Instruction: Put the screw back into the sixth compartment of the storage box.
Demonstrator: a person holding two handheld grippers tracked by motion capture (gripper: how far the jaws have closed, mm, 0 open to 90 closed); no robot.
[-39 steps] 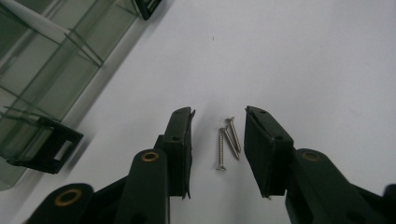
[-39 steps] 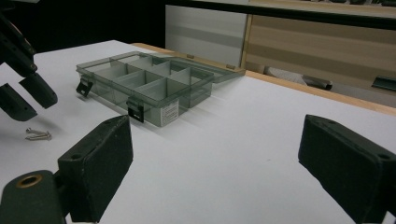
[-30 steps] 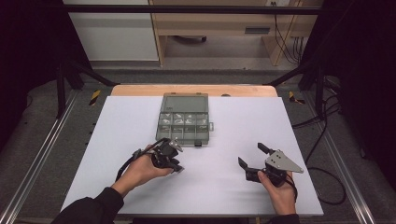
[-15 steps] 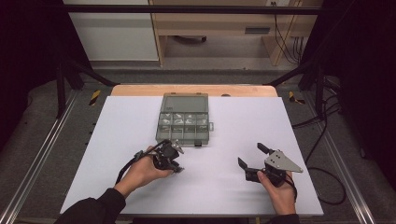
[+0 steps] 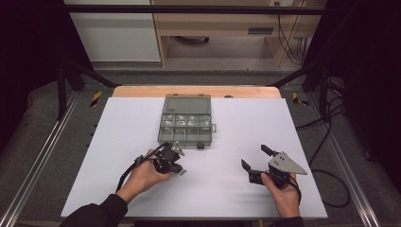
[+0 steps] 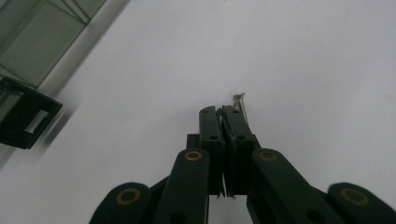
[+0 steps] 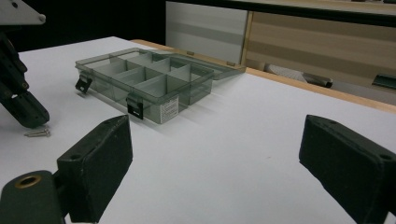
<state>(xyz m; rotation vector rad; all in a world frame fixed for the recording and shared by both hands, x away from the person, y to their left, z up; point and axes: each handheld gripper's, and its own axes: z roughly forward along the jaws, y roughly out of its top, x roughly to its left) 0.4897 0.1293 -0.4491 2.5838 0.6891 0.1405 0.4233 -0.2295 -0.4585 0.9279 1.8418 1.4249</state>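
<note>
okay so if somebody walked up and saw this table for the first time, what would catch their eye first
Probably the smoky clear compartment box lying open at the middle of the white table, lid folded back toward the far edge. Next, the left hand-held gripper just in front of it, jaws closed, tips down beside a small screw lying on the table. The right hand-held gripper sits off to the right with its jaws wide open and nothing between them.

One screw [image 6: 241, 105], one compartment box [image 5: 186, 122], two hand-held grippers, left [image 5: 176, 161], right [image 5: 254, 157]
</note>
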